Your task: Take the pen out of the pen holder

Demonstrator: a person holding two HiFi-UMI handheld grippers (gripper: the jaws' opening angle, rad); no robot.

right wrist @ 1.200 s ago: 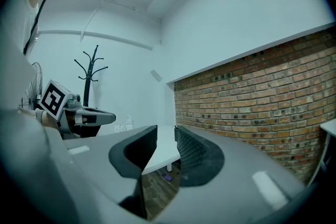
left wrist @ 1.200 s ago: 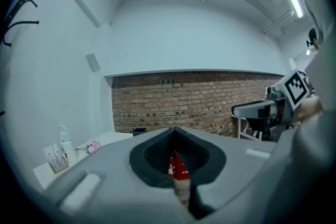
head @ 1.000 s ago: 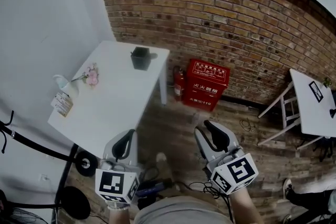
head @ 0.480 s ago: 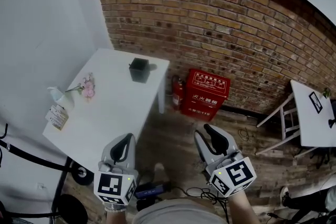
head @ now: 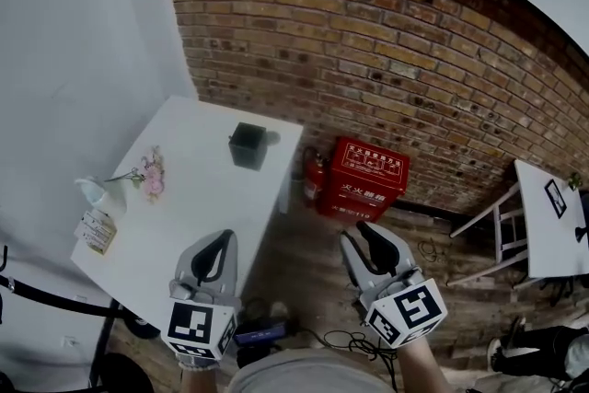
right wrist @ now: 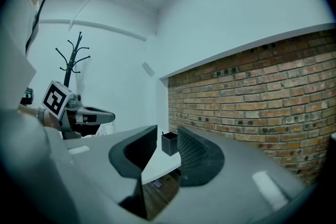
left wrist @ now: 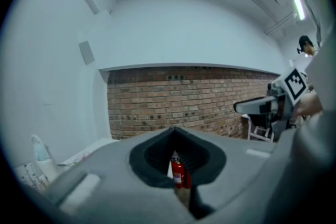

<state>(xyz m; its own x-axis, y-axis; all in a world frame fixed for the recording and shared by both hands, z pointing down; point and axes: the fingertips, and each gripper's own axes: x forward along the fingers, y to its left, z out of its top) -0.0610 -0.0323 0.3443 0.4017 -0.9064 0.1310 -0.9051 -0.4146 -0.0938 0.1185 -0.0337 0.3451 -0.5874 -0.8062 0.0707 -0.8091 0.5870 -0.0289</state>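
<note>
Black pen holder (head: 246,145), white table (head: 184,198), red box (head: 366,179), red-brown brick wall (head: 414,60)

The worktop (head: 202,198) is bare in front of the pen holder (head: 246,145), so the way is open. Only flowers (head: 149,177) lie off left.

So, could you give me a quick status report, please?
Left hand-held gripper shut, right hand-held gripper open, both empty. Pen holder on the table, untouched. Nothing between.

Office-type room: exposed brick wall (head: 396,41), wood-plank floor (head: 304,239), white tables (head: 184,198), red fire-extinguisher box (head: 366,179) at wall foot, coat stand (right wrist: 73,57).
</note>
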